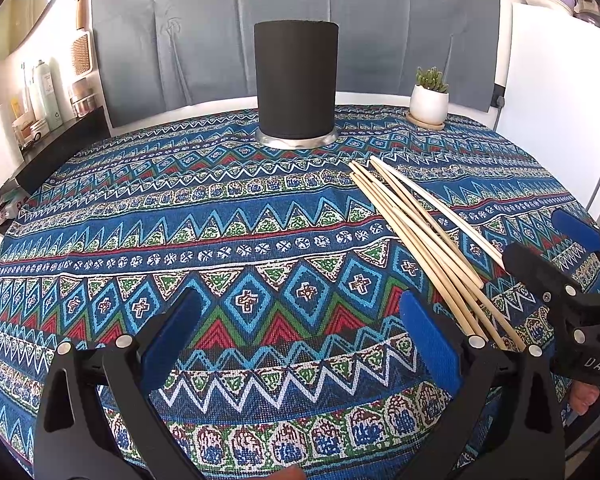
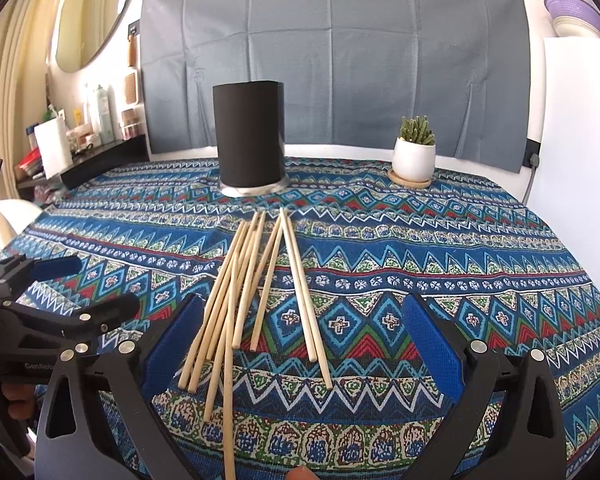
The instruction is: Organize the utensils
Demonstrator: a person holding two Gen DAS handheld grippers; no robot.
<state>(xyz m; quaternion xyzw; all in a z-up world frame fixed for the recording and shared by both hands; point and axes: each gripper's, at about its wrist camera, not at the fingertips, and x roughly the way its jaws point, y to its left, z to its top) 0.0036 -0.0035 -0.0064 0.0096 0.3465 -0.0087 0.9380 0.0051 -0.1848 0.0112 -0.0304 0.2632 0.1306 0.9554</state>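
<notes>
Fingers wide apart on both grippers, nothing held: right gripper (image 2: 300,344) straddling the near ends of the chopsticks (image 2: 256,300), left gripper (image 1: 300,344) hovering over bare tablecloth (image 1: 180,208) just left of the pile. Chopsticks lying loose in a fan on the cloth, near-centre, far tips bunched and pointing toward the black holder (image 2: 249,136), near ends splayed, several crossing. Holder upright on a silver base (image 2: 256,190), far centre, just beyond the far tips. Likely step in hand: first pick with the right gripper. Best to single out the pair on the right of the fan, which lies clearer of the crossed ones; harder to grab from the tangled left side without dragging neighbours. Should close around the sticks near the thick near end, fingers either side of the shaft, not across the whole fan. Worth lifting straight up before tilting tips down over the holder mouth; rim height not readable from these views, so clearance needs care. Thin round sticks on woven cloth likely to roll or slip from a shallow grip. Potted cactus (image 2: 414,152) far right, well apart from the path. Left gripper free to steady the pile or holder.
</notes>
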